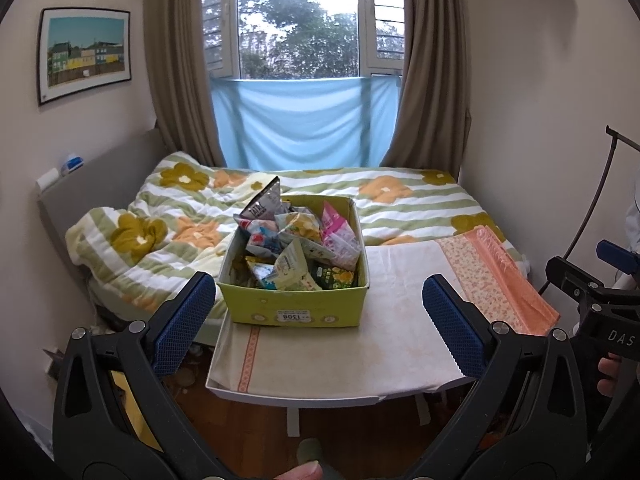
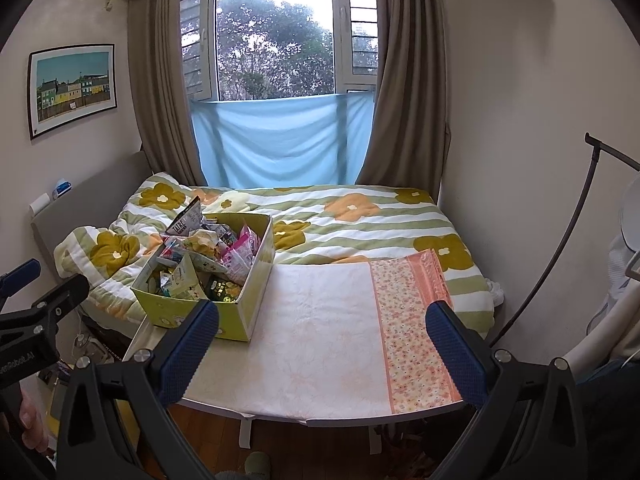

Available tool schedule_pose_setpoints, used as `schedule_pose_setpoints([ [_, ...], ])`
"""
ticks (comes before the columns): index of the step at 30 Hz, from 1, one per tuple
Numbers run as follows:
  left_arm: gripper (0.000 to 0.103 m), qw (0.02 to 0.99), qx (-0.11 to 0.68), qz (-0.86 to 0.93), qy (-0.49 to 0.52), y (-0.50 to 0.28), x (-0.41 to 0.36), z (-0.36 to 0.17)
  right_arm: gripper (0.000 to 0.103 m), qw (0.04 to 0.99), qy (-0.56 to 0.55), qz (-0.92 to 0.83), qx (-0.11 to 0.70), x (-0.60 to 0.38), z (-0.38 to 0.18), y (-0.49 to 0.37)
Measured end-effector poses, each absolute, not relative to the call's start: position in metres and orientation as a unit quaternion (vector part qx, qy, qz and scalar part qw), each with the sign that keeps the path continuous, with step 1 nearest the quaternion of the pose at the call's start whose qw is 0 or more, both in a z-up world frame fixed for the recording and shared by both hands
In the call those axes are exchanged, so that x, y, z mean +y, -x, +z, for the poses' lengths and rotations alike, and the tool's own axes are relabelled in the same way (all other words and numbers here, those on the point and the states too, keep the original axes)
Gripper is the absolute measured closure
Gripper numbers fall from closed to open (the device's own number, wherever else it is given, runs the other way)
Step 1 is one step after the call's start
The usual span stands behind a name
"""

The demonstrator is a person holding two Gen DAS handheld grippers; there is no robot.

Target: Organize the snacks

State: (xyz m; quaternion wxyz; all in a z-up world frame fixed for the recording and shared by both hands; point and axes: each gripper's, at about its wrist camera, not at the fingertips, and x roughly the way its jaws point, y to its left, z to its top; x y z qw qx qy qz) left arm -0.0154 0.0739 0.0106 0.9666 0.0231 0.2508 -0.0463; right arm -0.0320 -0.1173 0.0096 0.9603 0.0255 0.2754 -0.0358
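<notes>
Surface: cloth-covered bench is standing against the bed.
Snack box: sitting beyond the left gripper, between its fingers.
Fingers: both grippers, right gripper included, are gaping, released.

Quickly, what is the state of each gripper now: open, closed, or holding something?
Left gripper: open, holding nothing.
Right gripper: open, holding nothing.

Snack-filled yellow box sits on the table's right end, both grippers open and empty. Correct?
Not quite. The box sits on the table's left end, as the right wrist view shows. Both the left gripper and right gripper are open and empty.
</notes>
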Motion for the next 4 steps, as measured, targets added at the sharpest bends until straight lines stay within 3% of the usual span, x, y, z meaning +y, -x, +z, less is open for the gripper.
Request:
schedule_pose_setpoints([
  [4,0.0,0.966,0.253,-0.048,-0.017,0.0085,0.083,0.0089,0.0,0.959,-0.022,-0.028,0.282,-0.107,0.0069,0.0249],
])
